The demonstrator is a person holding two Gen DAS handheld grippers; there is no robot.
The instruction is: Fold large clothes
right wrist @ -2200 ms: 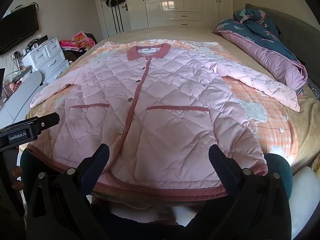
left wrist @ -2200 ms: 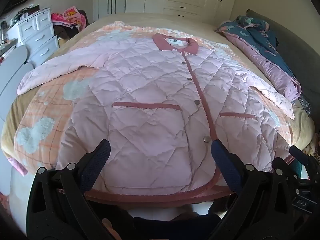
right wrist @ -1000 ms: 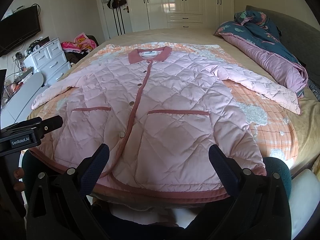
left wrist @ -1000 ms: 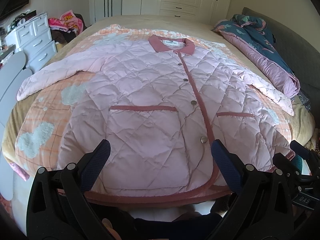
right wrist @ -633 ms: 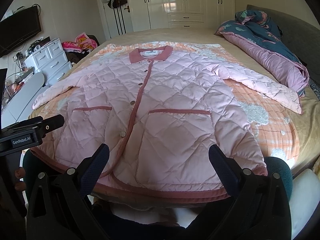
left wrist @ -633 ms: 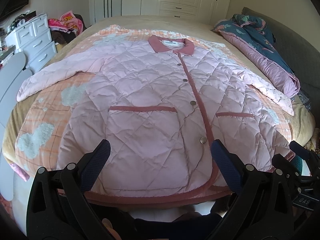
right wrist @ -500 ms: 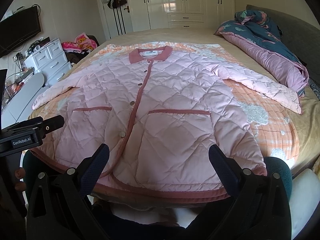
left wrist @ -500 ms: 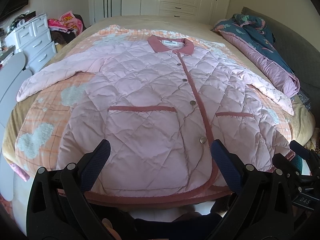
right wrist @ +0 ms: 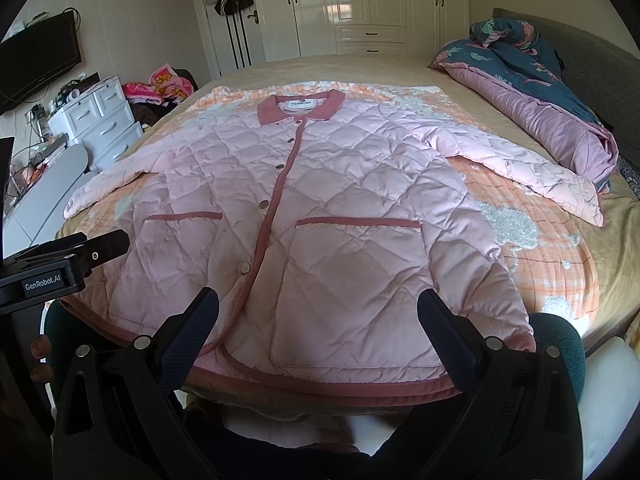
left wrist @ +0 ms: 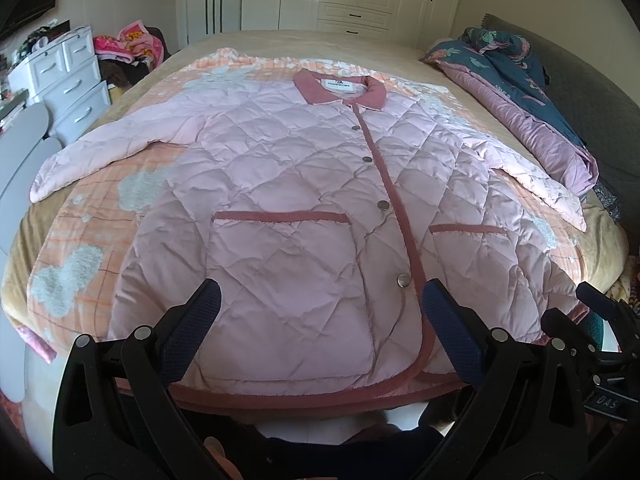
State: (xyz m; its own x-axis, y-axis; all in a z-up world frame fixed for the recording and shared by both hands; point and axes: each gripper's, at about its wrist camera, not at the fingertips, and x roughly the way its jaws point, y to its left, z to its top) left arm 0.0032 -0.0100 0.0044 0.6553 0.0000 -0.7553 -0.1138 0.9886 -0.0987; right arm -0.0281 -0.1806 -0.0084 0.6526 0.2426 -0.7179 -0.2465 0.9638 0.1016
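Pink jacket (left wrist: 288,200) faces both wide-open, level tools (left wrist: 320,336).

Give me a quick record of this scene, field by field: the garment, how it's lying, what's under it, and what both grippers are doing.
garment: pink quilted jacket, darker pink collar and trim
state: spread flat, front up, buttoned, sleeves out to both sides, unfolded
surface: bed with orange checked blanket
nearby: rolled duvet along the bed's side
left gripper: open, above the hem, holding nothing
right gripper: open, above the hem, holding nothing

pink quilted jacket (left wrist: 288,184) — rose trim, orange-checked blanket (left wrist: 80,240)
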